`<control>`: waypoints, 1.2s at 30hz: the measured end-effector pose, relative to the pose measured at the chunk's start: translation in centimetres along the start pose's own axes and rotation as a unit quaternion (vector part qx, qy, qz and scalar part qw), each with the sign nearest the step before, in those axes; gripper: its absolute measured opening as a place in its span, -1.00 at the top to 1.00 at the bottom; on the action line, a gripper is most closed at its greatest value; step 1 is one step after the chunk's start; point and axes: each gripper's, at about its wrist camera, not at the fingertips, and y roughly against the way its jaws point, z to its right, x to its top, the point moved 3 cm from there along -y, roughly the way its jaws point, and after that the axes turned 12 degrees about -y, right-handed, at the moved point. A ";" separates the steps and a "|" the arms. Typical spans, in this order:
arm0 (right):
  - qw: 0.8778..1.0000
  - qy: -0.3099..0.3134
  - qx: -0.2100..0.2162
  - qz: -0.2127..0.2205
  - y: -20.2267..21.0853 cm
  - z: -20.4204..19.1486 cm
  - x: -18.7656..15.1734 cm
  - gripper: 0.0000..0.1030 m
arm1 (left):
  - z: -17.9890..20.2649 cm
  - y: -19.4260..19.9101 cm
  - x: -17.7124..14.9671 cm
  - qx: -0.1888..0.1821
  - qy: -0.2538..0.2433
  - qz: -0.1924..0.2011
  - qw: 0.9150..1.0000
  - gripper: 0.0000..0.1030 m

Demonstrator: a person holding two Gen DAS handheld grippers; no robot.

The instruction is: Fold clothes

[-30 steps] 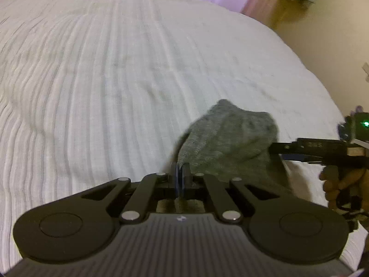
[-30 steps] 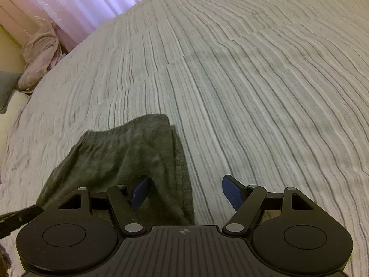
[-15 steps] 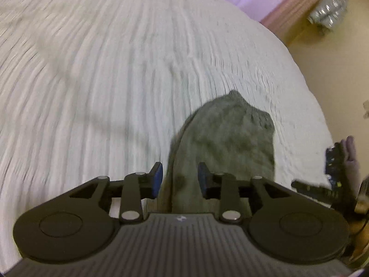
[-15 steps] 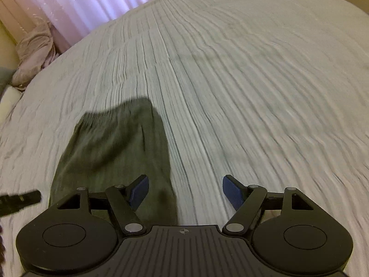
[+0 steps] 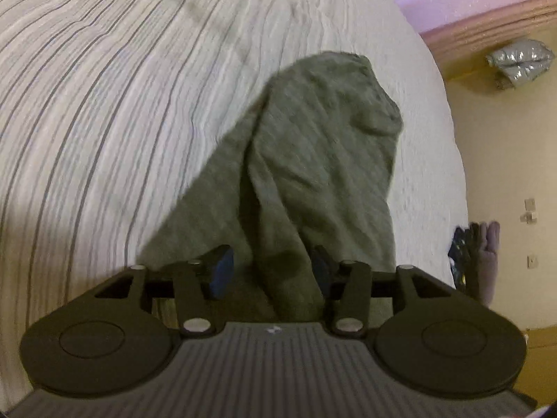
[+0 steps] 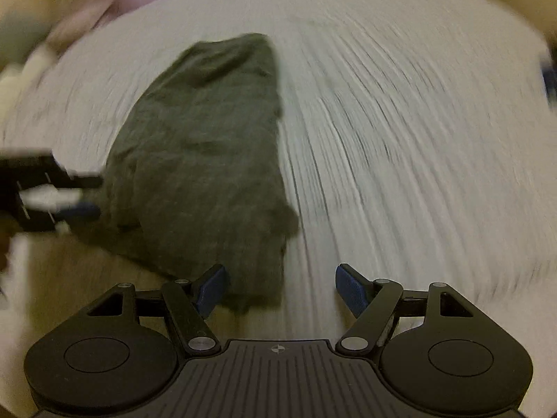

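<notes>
Left gripper (image 5: 269,273) no longer clenched on the grey garment (image 5: 313,160), jaws opening with a fold between them, right gripper (image 6: 280,287) released, empty, cloth's near edge by its left finger, garment lying on the striped bedspread (image 5: 104,87).

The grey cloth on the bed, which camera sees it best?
The left wrist view. There the grey cloth is fairly sharp, so its folds and raised ridge show against the striped bedcover. The right wrist view shows the same cloth nearly whole, lying flat, but heavily blurred, so its edges and creases are hard to read.
</notes>
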 end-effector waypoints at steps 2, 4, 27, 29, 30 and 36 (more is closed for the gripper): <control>0.992 -0.120 0.045 -0.011 -0.7 1.9 0.2 -0.43 | -0.1 -0.6 0.4 -0.021 -0.008 -0.002 1.000 0.16; 0.974 -0.213 0.081 -0.014 -1.6 3.2 0.1 -0.43 | -0.1 -1.3 0.8 -0.042 -0.016 -0.004 0.999 0.62; 0.945 -0.319 0.064 -0.041 -2.8 3.0 0.7 -0.13 | -4.9 4.0 2.3 -0.034 -0.021 -0.028 0.999 0.26; 0.948 -0.311 0.063 -0.030 -2.7 2.9 0.8 -0.13 | -4.8 3.9 2.1 -0.035 -0.032 -0.038 0.998 0.31; 0.948 -0.311 0.065 -0.026 -2.7 2.9 0.9 -0.12 | -4.6 3.7 2.0 -0.035 -0.043 -0.045 0.997 0.35; 0.954 -0.286 0.086 -0.005 -2.0 2.4 0.8 0.88 | -3.0 5.0 3.7 -0.050 -0.099 -0.028 0.993 1.00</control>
